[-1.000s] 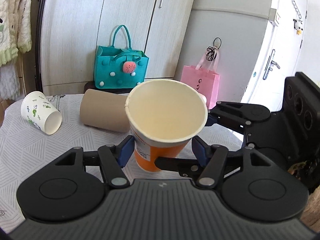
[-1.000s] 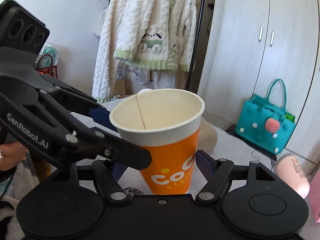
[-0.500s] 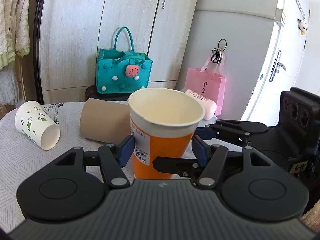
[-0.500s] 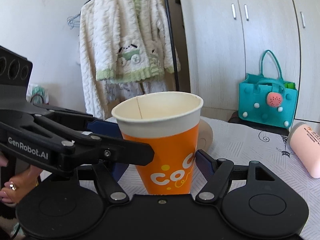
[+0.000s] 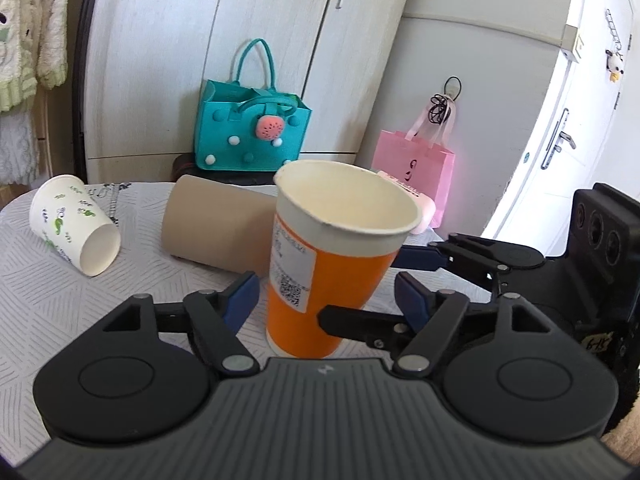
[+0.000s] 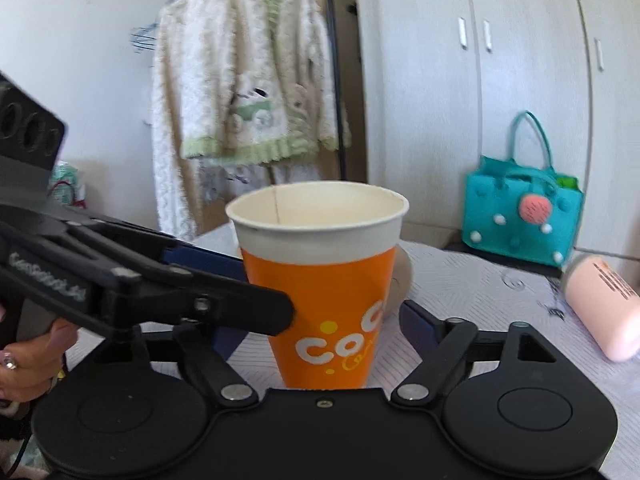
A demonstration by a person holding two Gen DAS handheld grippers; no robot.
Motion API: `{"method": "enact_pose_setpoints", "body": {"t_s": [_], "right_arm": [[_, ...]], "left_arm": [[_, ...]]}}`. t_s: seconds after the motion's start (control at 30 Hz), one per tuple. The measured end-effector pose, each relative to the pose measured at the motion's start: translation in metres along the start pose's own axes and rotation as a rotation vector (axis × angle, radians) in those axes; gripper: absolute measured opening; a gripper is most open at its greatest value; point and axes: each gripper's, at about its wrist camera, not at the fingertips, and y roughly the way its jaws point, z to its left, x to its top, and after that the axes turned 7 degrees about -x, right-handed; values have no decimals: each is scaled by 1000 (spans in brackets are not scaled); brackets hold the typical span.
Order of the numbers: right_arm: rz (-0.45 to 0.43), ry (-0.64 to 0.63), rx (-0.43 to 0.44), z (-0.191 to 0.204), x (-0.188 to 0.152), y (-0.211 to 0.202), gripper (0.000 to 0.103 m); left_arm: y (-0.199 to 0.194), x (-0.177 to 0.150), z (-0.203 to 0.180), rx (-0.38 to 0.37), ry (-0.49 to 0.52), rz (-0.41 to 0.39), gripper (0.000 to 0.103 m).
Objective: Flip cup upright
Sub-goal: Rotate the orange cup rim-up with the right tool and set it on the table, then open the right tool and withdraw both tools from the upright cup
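Note:
An orange paper cup (image 5: 320, 272) with a white rim stands upright on the table, mouth up; it also shows in the right wrist view (image 6: 324, 292). My left gripper (image 5: 326, 292) is open, its blue pads standing clear on either side of the cup. My right gripper (image 6: 316, 320) is open too, its fingers flanking the cup from the other side. Each gripper's fingers cross the other's view beside the cup.
A brown cup (image 5: 216, 224) and a white cup with green print (image 5: 72, 226) lie on their sides on the table (image 5: 60, 304). A pink cup (image 6: 600, 304) lies at the right. A teal bag (image 5: 250, 132) and a pink bag (image 5: 416, 168) stand beyond.
The cup went from tilted toward the left camera to standing upright on the table. Both grippers' pads have come away from its sides.

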Motion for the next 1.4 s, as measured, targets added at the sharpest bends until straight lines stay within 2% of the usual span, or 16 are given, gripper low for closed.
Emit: {"method": "enact_pose_setpoints", "body": {"t_s": [0.2, 0.4, 0.67, 0.93, 1.17, 1.33, 1.4], "right_arm": [[-12, 35, -25, -1, -5, -13, 87], [-53, 53, -72, 5, -4, -43, 89], [-105, 42, -171, 25, -2, -87, 90], [-136, 56, -254, 40, -13, -123, 90], [-144, 70, -277, 55, -24, -143, 90], [-149, 66, -291, 65, -29, -151, 93], [-156, 60, -318, 70, -32, -151, 100]], "left_arm": [[-20, -4, -5, 62, 9, -23, 78], [-49, -4, -14, 147, 18, -57, 81], [-85, -12, -32, 231, 43, -91, 86], [-106, -27, -48, 277, 50, -102, 89], [-115, -40, -54, 284, 24, -79, 89], [-121, -49, -54, 289, 2, -69, 91], [-124, -53, -55, 301, -11, -64, 93]]}}
